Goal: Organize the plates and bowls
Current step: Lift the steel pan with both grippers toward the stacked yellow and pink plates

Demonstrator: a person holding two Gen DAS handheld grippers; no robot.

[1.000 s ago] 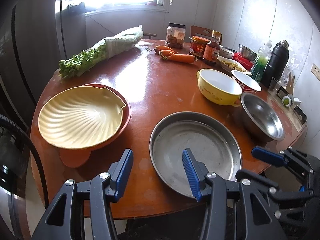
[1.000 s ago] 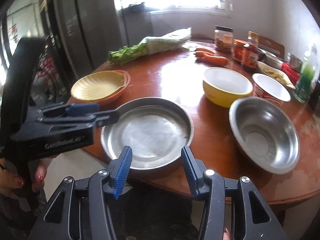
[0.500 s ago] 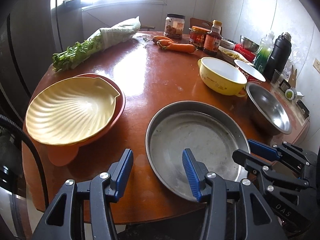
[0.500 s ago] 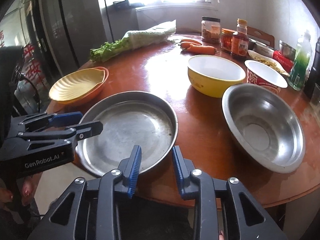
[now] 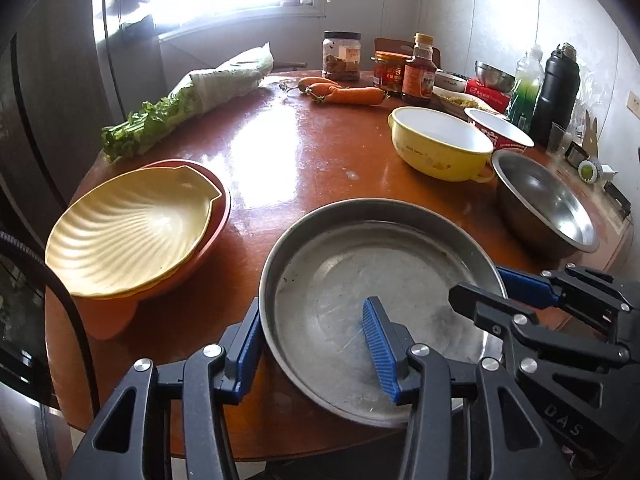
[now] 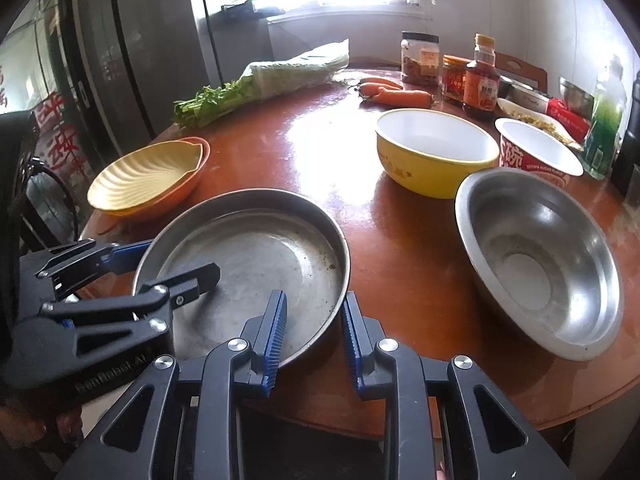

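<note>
With the steel pan [image 5: 376, 300] at the near edge of the bench [image 5: 312, 152], its rim stands between the fingers of my left tool [image 5: 316, 344], which is closing, and my right tool [image 6: 314, 336], so I must pinch both sides firmly before lifting level.

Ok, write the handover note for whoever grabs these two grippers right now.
Left gripper: open, straddling the near-left rim of the metal pan, one finger outside, one inside.
Right gripper: narrow, astride the pan's near-right rim, not visibly clamped.
Things: pan at the near table edge; yellow shell plate nested in the orange plate to its left; yellow bowl, paper bowl and steel bowl to its right, unstacked.
Done: shell plates stacked.
Left: close both grips, move the pan, then sort the bowls.
</note>
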